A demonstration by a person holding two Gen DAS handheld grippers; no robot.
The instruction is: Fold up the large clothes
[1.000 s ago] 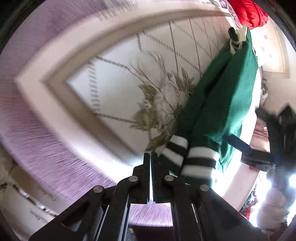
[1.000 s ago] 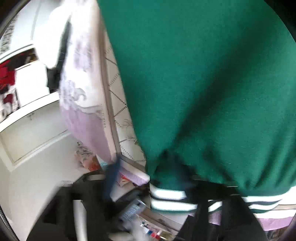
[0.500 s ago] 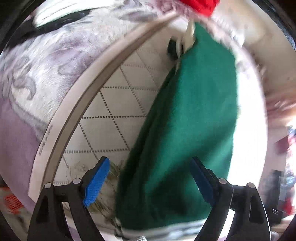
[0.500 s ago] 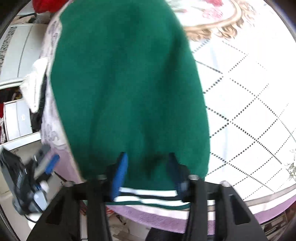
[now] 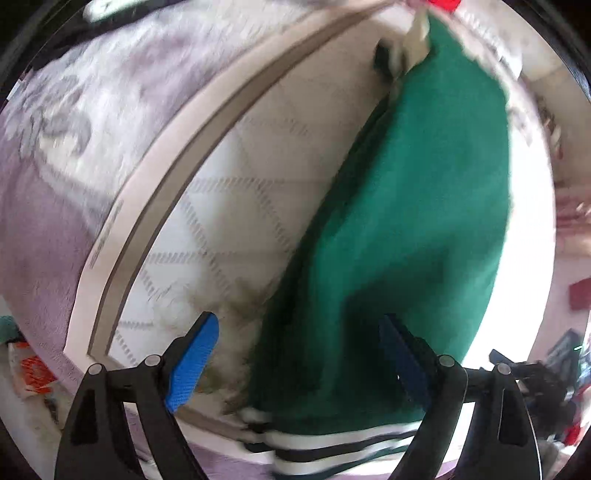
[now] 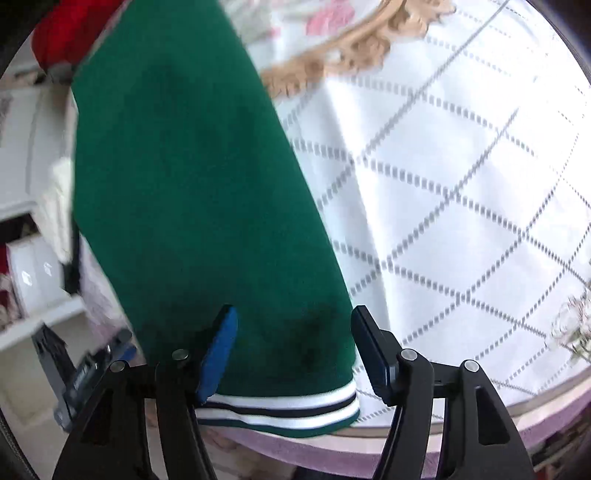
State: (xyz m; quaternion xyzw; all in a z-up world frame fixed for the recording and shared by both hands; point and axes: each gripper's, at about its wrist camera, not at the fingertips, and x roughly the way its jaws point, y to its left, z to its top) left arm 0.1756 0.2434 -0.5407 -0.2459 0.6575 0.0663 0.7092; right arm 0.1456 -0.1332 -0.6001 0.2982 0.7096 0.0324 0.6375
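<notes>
A green sweater (image 5: 417, 206) with a white-and-black striped hem (image 5: 343, 446) lies flat on a quilted bedspread (image 5: 236, 206). It also shows in the right wrist view (image 6: 192, 206), with its hem (image 6: 288, 408) nearest the camera. My left gripper (image 5: 299, 354) is open above the sweater's lower left part, holding nothing. My right gripper (image 6: 291, 354) is open just above the hem, straddling the fabric without gripping it.
The bedspread (image 6: 461, 206) is white with a dotted diamond pattern and a lilac border (image 5: 48, 229). A red garment (image 6: 62, 29) lies beyond the sweater's far end. White furniture (image 6: 33, 288) stands to the left of the bed. Clutter (image 5: 546, 380) lies beside the bed.
Both grippers have opened and let go of the sweater's hem. The sweater, held hanging a second ago, now lies spread on the bed. Both grippers have drawn back a little.
</notes>
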